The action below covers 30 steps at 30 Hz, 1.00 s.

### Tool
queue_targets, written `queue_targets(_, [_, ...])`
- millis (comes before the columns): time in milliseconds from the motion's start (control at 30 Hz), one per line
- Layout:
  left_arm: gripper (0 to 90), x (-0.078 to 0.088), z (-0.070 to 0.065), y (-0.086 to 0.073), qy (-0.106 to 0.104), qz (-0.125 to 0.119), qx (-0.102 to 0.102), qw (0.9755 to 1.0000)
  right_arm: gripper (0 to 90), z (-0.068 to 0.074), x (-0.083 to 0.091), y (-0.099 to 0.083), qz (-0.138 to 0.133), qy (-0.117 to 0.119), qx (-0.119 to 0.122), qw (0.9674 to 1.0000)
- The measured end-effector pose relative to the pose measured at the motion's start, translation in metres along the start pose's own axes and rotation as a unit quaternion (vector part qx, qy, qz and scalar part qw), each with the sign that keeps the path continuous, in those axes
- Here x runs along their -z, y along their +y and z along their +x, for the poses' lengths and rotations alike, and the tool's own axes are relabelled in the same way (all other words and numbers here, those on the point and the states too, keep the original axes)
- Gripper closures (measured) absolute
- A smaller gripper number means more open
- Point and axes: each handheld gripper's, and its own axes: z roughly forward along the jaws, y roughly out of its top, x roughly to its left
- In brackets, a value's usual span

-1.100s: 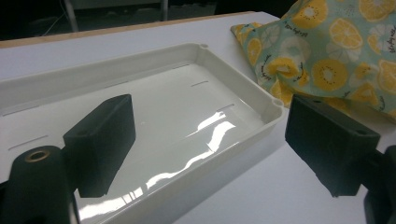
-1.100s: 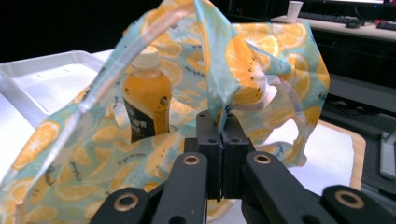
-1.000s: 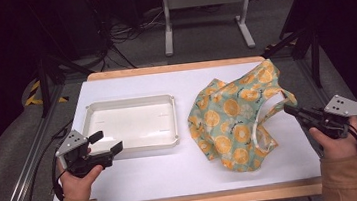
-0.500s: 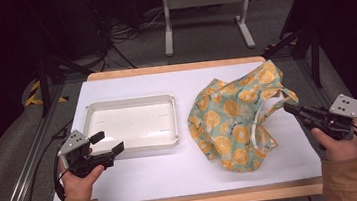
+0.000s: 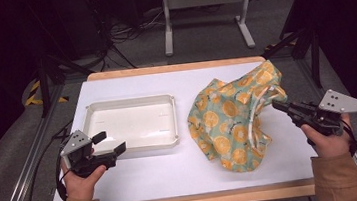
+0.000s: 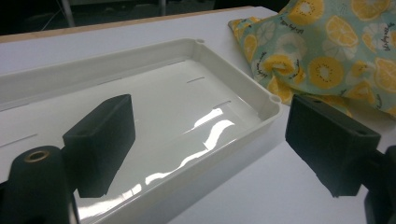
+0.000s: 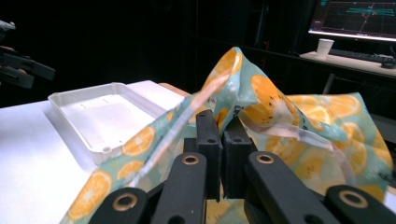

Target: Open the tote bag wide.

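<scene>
A teal cloth printed with orange slices (image 5: 233, 117) lies crumpled on the right half of the white table. My right gripper (image 5: 278, 106) is shut on the cloth's right edge and holds that part lifted; in the right gripper view its jaws (image 7: 221, 135) pinch the fabric (image 7: 261, 100), which rises in a peak above them. A white plastic tray (image 5: 131, 123) sits left of centre. My left gripper (image 5: 110, 143) rests open by the tray's near left corner, with nothing between its fingers. The left gripper view looks across the tray (image 6: 233, 74) toward the cloth (image 6: 327, 51).
The white tabletop (image 5: 174, 176) has a wooden front edge. A metal stand (image 5: 205, 12) and cables lie on the floor behind the table. Rails run along both sides.
My right gripper has lifted a little and pulled toward the right with the cloth's edge, raising the fabric. The left gripper has stayed put.
</scene>
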Motion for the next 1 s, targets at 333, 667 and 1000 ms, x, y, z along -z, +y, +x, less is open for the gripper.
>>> queue_targets(333, [16.5, -0.003, -0.002, -0.001, -0.004, 0.004, -0.002, 1.0000, 87.5, 0.009, -0.018, 0.012, -0.009, 0.024, 0.006, 0.9996])
queue_targets(667, [16.2, -0.007, -0.006, -0.001, -0.010, 0.008, -0.005, 0.9999, 87.5, 0.018, -0.029, 0.026, -0.015, 0.043, 0.017, 0.9988])
queue_targets(1000, [15.5, -0.005, -0.006, 0.001, -0.019, 0.005, -0.005, 0.9998, 87.6, 0.027, -0.043, 0.040, -0.018, 0.064, 0.028, 0.9974])
